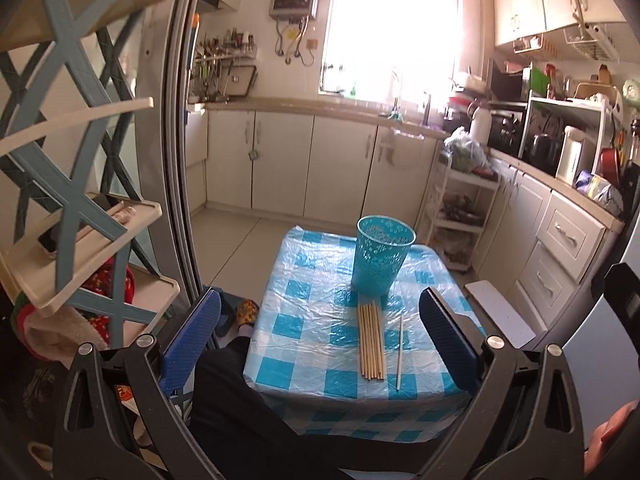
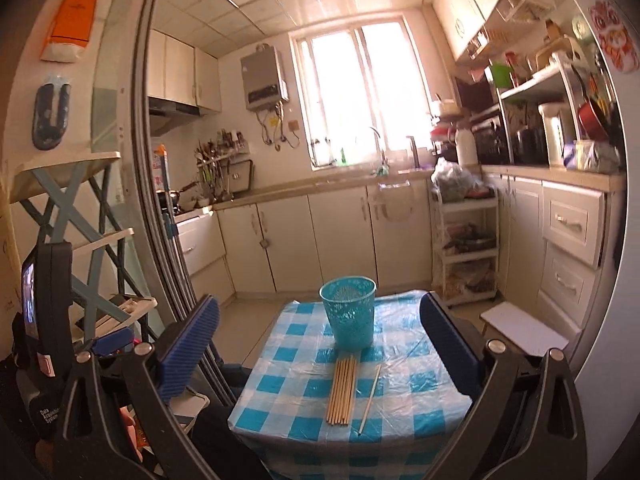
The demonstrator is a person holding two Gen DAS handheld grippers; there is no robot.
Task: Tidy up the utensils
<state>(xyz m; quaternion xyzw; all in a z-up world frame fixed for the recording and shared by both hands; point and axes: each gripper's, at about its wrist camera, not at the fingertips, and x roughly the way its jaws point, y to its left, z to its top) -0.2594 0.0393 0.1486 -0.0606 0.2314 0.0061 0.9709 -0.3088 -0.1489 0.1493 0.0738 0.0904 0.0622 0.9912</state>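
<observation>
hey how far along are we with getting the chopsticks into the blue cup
Nothing looks done yet. The bundle of chopsticks and the single stick beside it lie flat on the checked tablecloth, in front of the upright blue cup. Nothing is in hand: the left tool and right tool are open and empty. All sticks remain.

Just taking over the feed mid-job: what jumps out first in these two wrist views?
The teal perforated cup stands upright at the middle of the blue-checked table. Just in front of it lies a tidy row of wooden chopsticks, with one lone stick apart on their right. The left gripper and right gripper are both open, holding nothing.
</observation>
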